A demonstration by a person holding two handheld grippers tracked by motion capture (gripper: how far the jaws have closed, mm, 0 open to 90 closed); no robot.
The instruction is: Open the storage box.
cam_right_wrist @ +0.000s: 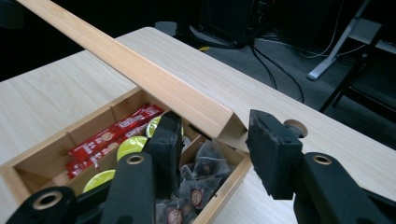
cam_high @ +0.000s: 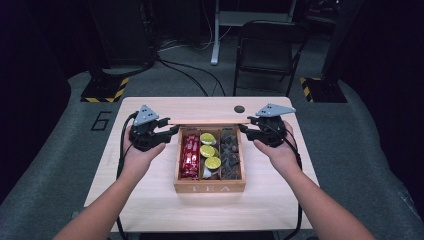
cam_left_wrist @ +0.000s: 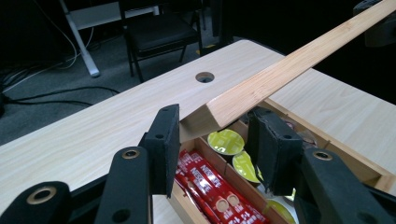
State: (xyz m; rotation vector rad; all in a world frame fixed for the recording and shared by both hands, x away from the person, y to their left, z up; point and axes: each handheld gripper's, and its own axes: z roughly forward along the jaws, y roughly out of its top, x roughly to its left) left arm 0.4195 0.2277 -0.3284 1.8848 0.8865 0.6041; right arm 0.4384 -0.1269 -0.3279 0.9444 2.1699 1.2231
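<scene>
Both grippers [cam_high: 170, 131] [cam_high: 243, 128] clamp ends of flat wood lid [cam_high: 207, 120], raised over rectangular wood tea box [cam_high: 210, 188].

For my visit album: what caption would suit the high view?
A person's two tongs, left and right, lift the wooden lid by its ends above an open tea box on a table.

Red sachets [cam_high: 190, 156], lime-green capsules [cam_high: 208, 150] and dark tea bags [cam_high: 230, 152] are showing inside the pale wooden tea box [cam_high: 210, 188].

floor: grey carpet [cam_high: 45, 190] | furniture: black folding chair [cam_high: 266, 50], wooden table [cam_high: 150, 200] | light: dim
</scene>
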